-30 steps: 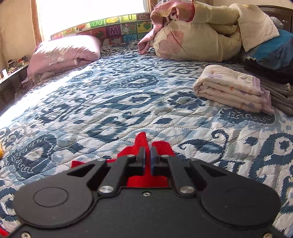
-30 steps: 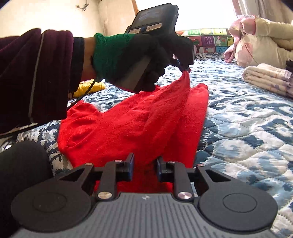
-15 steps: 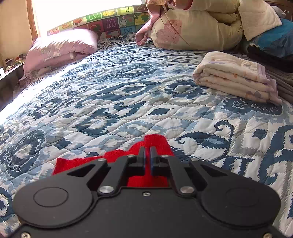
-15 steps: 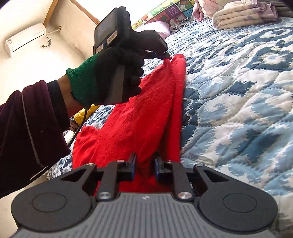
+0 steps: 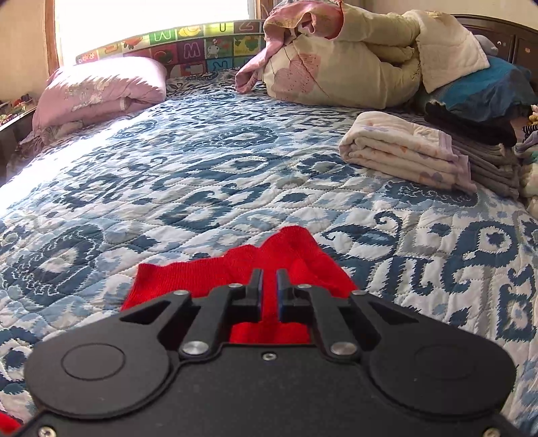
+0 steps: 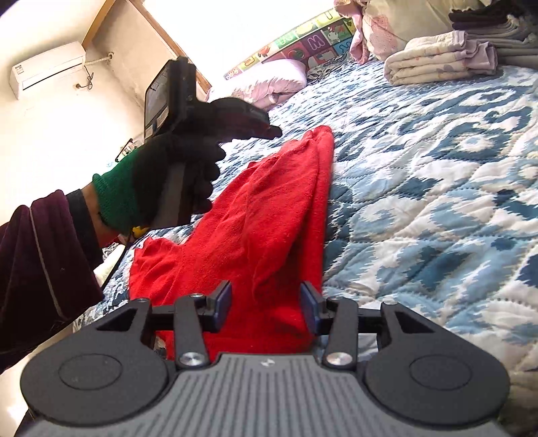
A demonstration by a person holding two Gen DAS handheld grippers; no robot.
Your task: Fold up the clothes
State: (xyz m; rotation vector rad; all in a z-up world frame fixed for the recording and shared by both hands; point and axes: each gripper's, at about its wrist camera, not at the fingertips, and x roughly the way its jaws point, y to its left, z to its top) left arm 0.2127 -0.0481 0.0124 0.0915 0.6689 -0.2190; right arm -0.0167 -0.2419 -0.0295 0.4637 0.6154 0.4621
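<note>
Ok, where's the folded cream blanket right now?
The folded cream blanket lies far right on the quilt in the left wrist view, against the grey stack.

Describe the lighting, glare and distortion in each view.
Left wrist view: the window is blown out white, and its glare washes the near edge of the quilt; edges bow with fisheye. Right wrist view: the horizon is tilted, the window overexposed, the red garment sharp and evenly lit.

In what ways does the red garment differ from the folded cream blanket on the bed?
The red garment is plain bright red; the folded cream blanket is pale with faint purple motifs. The garment lies loosely doubled and wrinkled, one end between the jaws of the right gripper, which are opening; the blanket is a neat stack of layers, untouched. Both rest on the blue patterned quilt.
</note>
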